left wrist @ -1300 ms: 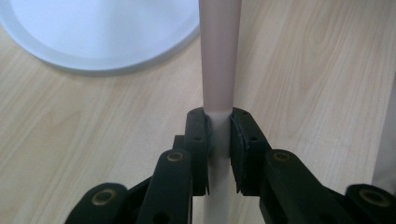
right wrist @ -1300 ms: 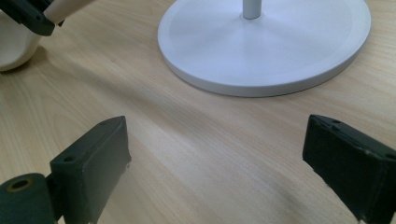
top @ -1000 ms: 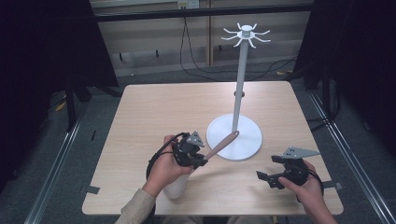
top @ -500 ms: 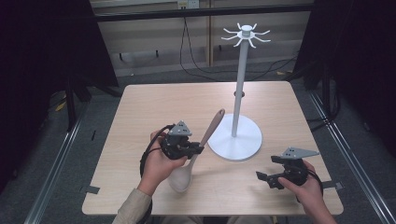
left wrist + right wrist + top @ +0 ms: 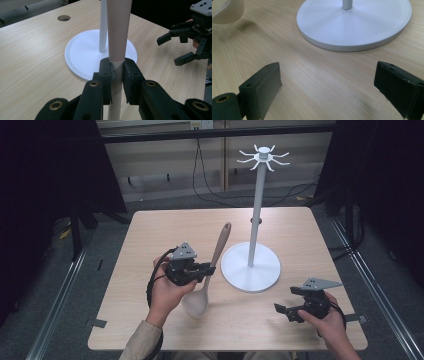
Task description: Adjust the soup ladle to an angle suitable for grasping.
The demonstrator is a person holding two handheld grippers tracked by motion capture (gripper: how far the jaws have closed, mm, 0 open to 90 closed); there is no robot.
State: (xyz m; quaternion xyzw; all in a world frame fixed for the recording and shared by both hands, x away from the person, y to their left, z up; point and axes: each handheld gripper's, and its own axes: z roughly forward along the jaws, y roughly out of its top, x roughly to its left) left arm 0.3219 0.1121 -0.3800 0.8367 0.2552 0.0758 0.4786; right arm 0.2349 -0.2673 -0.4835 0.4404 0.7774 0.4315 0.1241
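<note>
A pale wooden spoon (image 5: 214,261) stands nearly upright above the table, bowl (image 5: 227,11) down and handle pointing up and away. My left gripper (image 5: 208,269) is shut on the spoon handle (image 5: 117,50), the pads pressing it from both sides. A white hook stand (image 5: 256,210) rises from a round base (image 5: 82,53) just right of the spoon. My right gripper (image 5: 284,312) hovers low near the table's front right, jaws wide open and empty, facing the stand's base (image 5: 352,25).
The wooden table (image 5: 165,227) has a small round hole (image 5: 63,17) behind the stand. Hooks (image 5: 263,158) ring the stand's top. Cables run along the floor beyond the far edge.
The left gripper has swung the spoon from a low slant to nearly upright, handle rising and bowl dropping toward the person. The right gripper has stayed put.
</note>
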